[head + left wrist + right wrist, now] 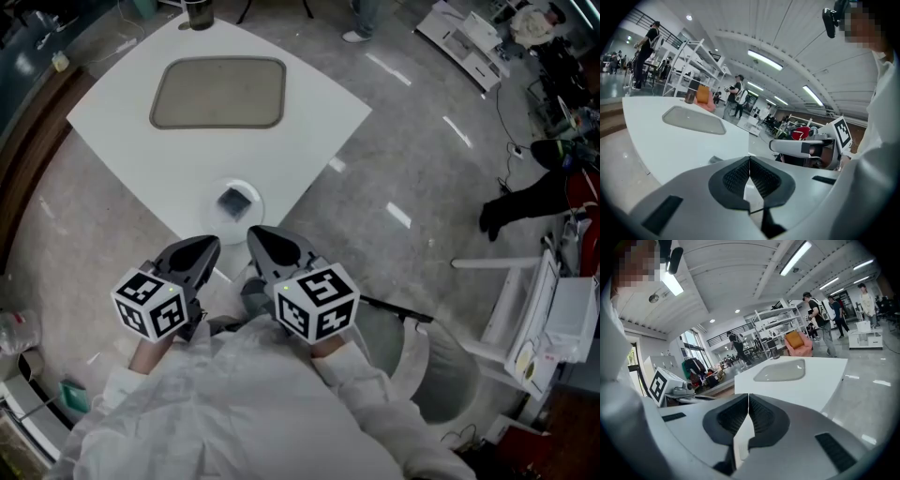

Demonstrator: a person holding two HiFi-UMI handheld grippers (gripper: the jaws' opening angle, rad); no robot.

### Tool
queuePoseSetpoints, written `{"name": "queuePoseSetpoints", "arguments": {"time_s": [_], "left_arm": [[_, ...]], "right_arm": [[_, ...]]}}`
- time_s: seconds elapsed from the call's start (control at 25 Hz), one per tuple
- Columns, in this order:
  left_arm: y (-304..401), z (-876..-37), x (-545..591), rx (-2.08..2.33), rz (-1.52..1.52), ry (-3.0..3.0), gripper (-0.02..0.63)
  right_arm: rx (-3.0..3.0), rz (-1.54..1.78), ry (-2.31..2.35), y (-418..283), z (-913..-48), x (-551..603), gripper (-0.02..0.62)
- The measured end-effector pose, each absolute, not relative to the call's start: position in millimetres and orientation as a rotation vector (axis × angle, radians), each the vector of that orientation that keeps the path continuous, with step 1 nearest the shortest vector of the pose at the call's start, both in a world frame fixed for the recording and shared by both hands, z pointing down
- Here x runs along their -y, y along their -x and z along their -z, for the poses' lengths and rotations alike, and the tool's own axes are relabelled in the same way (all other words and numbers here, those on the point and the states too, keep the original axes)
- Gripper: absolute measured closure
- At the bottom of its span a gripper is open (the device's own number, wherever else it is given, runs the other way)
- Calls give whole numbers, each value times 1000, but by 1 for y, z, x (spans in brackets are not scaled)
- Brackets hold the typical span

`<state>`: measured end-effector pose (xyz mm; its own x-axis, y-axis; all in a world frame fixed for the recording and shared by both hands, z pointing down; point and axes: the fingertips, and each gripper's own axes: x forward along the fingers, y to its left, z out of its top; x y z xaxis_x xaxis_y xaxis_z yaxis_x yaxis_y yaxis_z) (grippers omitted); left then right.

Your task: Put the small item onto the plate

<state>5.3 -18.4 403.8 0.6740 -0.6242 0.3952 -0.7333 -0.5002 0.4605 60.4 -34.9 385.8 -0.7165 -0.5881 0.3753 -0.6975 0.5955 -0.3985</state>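
Observation:
A small dark grey item (pixel 233 200) lies on a small round white plate (pixel 249 213) at the near corner of the white table (pixel 122 141). Both grippers are held close to my body, just short of that corner and above the floor. My left gripper (pixel 215 243) is shut and empty, with its pads (pixel 740 176) meeting edge to edge. Beside it, my right gripper (pixel 253 232) is also shut with nothing between its pads (pixel 759 414). Neither gripper touches the plate or the item. From the left gripper view the right gripper's body (pixel 806 146) shows alongside.
A shallow grey tray (pixel 217 92) lies in the middle of the table, also seen as the tray (pixel 693 120) and the tray (pixel 780 371). A dark cup (pixel 198 13) stands at the far table edge. White racks (pixel 544 309) and a person's legs (pixel 525 202) are at the right.

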Motion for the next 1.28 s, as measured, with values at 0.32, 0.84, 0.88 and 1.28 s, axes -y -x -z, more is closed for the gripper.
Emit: {"name": "queuePoseSetpoints", "arguments": {"time_s": [0.32, 0.84, 0.88, 1.28], "left_arm": [[-12, -416, 44, 1088, -237, -2233, 595], [16, -420, 62, 1052, -294, -2207, 595], [17, -421, 63, 1039, -300, -2209, 595], [35, -442, 70, 1001, -349, -2136, 595]], "right_arm": [[2588, -800, -1021, -71, -402, 66, 580], [2544, -840, -1082, -56, -404, 87, 580], [2536, -845, -1093, -56, -405, 88, 580], [2455, -900, -1183, -60, -420, 89, 580]]}}
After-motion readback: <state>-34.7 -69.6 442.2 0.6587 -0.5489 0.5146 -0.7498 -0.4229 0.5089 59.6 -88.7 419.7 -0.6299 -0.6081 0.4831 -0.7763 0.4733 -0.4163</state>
